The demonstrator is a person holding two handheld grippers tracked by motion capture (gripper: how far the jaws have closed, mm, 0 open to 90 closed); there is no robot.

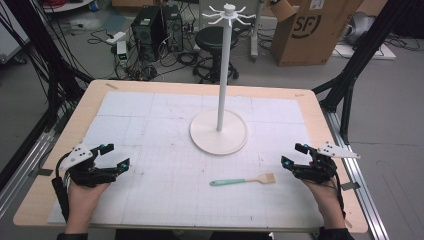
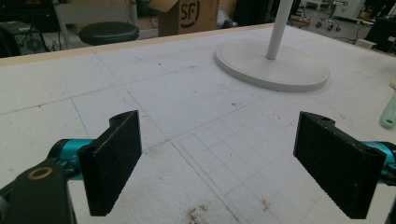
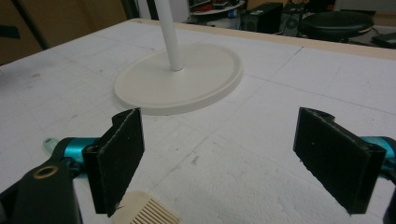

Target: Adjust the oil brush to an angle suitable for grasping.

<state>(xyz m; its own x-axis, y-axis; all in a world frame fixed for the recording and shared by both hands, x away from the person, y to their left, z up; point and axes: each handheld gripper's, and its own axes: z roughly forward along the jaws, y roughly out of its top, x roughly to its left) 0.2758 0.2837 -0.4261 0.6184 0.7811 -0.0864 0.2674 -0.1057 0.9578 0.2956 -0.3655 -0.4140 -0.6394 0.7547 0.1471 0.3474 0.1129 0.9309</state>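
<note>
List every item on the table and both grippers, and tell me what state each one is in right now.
Left gripper: open, holding nothing.
Right gripper: open, holding nothing.
Brush: lying flat on the mat, untouched, bristle end toward the right gripper.
Hanger stand: upright, nothing on its hooks.

A wooden table (image 1: 75, 115) is covered by a white gridded sheet (image 1: 150, 125); a white stand (image 1: 219, 132) and a brush (image 1: 243, 180) are borne on it.

One brush (image 1: 243, 180), one white hook stand (image 1: 219, 132), two grippers, one table (image 1: 90, 102).
</note>
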